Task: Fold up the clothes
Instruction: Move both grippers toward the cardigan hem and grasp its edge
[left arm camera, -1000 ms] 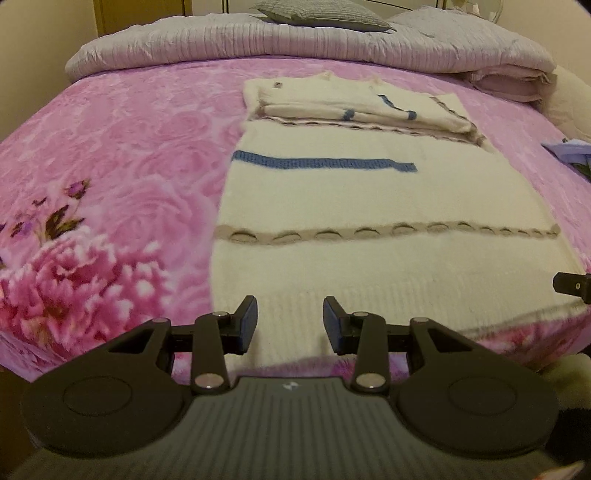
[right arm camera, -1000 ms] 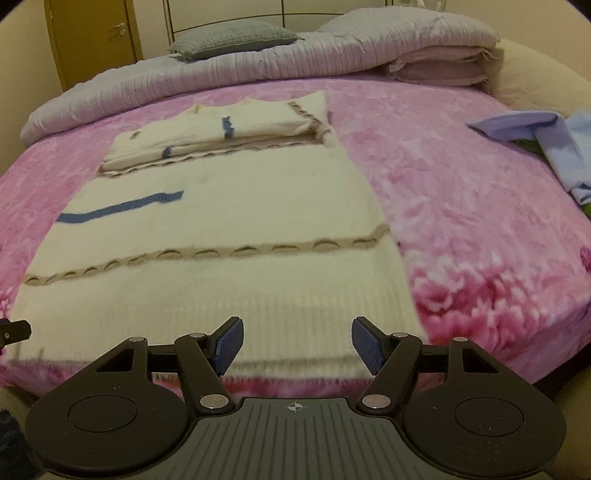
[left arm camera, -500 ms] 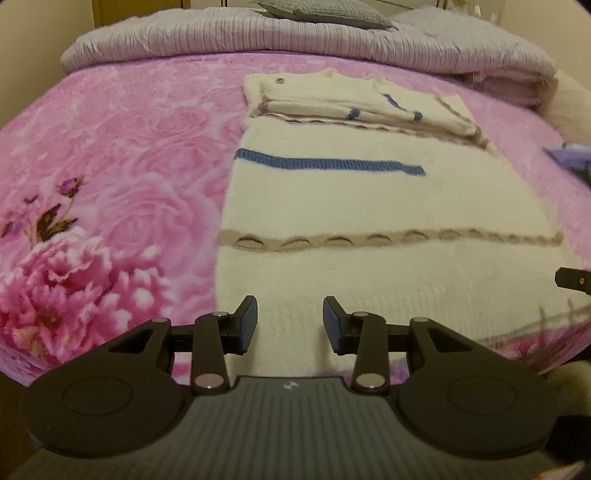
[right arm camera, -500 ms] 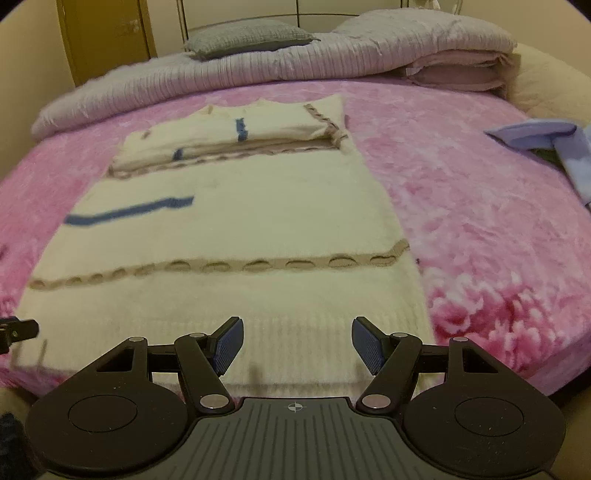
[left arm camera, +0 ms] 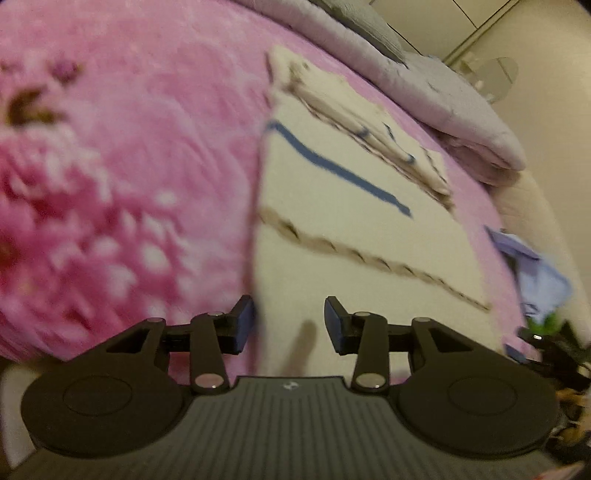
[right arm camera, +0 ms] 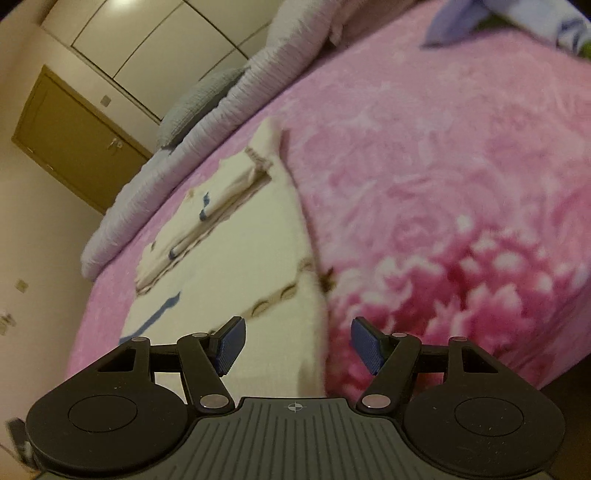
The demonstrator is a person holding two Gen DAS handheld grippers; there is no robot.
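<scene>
A cream knit sweater [left arm camera: 354,236] with a blue stripe and a tan braid band lies flat on the pink floral bedspread [left arm camera: 122,177], its sleeves folded over its far end. My left gripper [left arm camera: 289,323] is open at the sweater's near left hem corner, its left finger at the sweater's side edge. My right gripper [right arm camera: 295,349] is open over the near right hem corner of the sweater [right arm camera: 240,266], the side edge running between its fingers. Both views are tilted and blurred.
A rolled grey-lilac duvet [left arm camera: 443,92] and pillow [right arm camera: 199,107] lie along the far side of the bed. Lilac and blue clothes [left arm camera: 535,273] lie at the bed's right, also in the right wrist view [right arm camera: 517,18]. A brown door [right arm camera: 74,147] stands beyond.
Both grippers have moved in close to the sweater's near hem corners and rolled, tilting both views. Both stay open.
</scene>
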